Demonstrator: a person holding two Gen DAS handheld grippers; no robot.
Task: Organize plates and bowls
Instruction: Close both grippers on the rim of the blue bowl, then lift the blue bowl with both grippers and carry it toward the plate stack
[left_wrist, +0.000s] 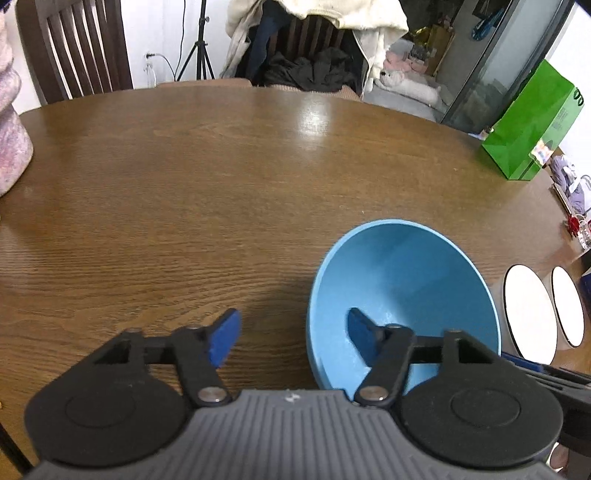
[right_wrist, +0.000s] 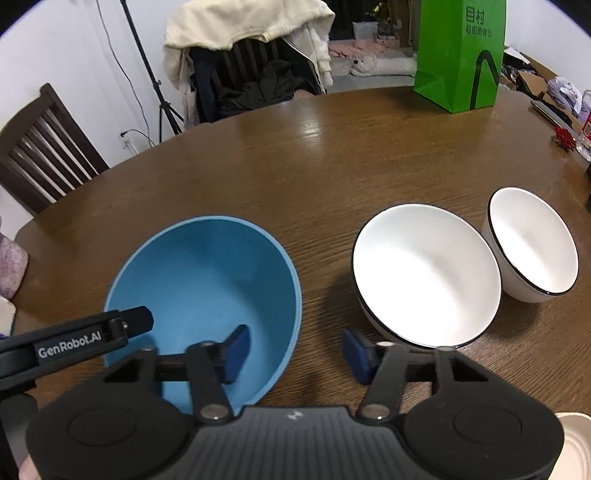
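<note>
Both grippers gape wide and hold nothing; the blue bowl (right_wrist: 207, 295) sits on the bench between them, its rim straddled by the right gripper (right_wrist: 291, 350) and left gripper (left_wrist: 293, 338) alike

Table (right_wrist: 332, 166) glossy grained wood; blue bowl (right_wrist: 207, 280) matt; white bowls (right_wrist: 424, 273) glossy, ceramic-looking.

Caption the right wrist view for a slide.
Open right gripper straddles the blue bowl rim on a wooden table, two white bowls alongside.
</note>
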